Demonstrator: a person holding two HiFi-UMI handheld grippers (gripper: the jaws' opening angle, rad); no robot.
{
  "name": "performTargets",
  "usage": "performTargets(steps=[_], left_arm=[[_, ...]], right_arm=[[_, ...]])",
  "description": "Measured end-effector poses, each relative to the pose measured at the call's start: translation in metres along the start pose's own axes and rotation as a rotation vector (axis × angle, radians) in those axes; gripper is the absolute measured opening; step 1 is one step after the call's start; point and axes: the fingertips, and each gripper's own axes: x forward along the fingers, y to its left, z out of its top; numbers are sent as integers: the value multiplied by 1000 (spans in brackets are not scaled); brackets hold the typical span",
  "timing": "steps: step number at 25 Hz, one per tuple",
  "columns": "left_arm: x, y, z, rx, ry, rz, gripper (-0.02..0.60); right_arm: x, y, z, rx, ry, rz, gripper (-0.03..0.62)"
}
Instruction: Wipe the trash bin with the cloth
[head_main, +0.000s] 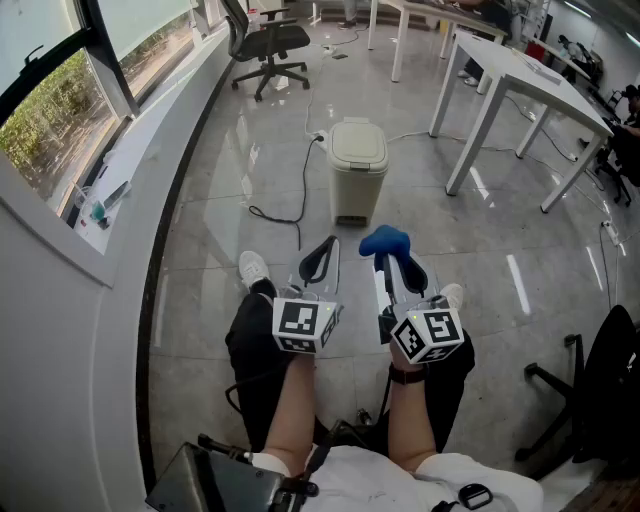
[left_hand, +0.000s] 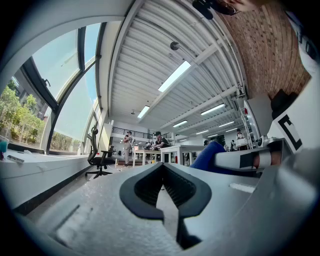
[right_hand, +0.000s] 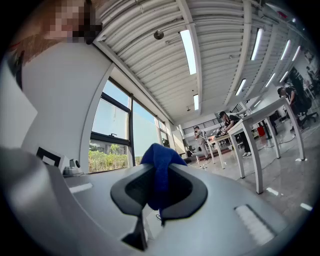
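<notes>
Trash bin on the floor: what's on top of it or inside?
The trash bin has nothing lying on its closed lid. The lid covers the inside, so its contents cannot be seen.

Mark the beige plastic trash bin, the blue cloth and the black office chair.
beige plastic trash bin (head_main: 358, 147): head view, on its lid.
blue cloth (head_main: 385, 239): head view, on the bunched top.
black office chair (head_main: 278, 38): head view, on its seat.

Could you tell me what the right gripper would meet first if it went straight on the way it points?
Probably the trash bin: in the head view the right gripper, shut on the cloth, lines up with it, though it may pass above.
</notes>
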Motion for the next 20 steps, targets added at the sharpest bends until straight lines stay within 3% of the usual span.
performTargets(steps=[5, 14, 20], left_arm=[[53, 40, 0, 42, -10, -2, 2], [125, 71, 15, 31, -16, -86, 2], [180, 104, 26, 29, -38, -92, 2]], right_arm=[[61, -17, -5, -2, -24, -14, 39], [137, -40, 15, -36, -51, -50, 40], [202, -53, 26, -15, -70, -39, 40]])
